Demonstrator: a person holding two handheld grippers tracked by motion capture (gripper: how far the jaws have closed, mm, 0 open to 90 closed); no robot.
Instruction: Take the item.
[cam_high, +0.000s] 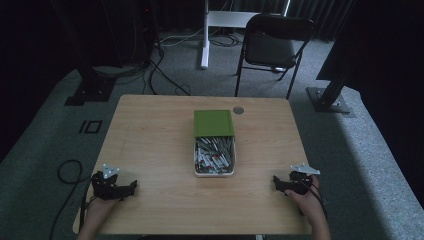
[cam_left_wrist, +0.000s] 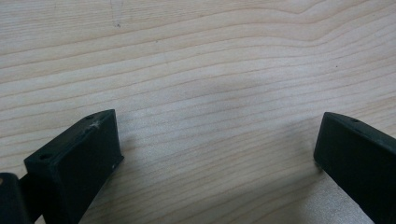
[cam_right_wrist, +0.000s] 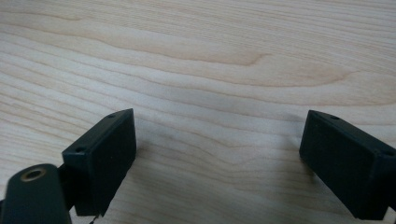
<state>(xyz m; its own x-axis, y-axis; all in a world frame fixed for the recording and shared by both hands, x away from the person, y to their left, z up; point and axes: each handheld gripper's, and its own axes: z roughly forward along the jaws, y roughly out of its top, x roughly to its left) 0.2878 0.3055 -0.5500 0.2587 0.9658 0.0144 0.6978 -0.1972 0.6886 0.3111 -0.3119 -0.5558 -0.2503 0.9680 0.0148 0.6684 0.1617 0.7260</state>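
A white box (cam_high: 214, 172) full of several small pen-like items sits mid-table, its green lid (cam_high: 213, 123) lying flat just behind it. My left gripper (cam_high: 131, 187) rests on the wooden table (cam_high: 150, 140) near the front left corner, jaws wide apart, nothing between them. In the left gripper view the left gripper (cam_left_wrist: 217, 140) faces bare wood. My right gripper (cam_high: 276, 183) rests near the front right corner, open too. The right gripper (cam_right_wrist: 217, 137) in its own view holds nothing over bare wood. Both are well apart from the box.
A small round grey grommet (cam_high: 238, 110) is set in the table's far edge. Beyond the table stand a black folding chair (cam_high: 271, 45), a white desk leg (cam_high: 205, 35) and black stands. Cables lie on the grey carpet at left.
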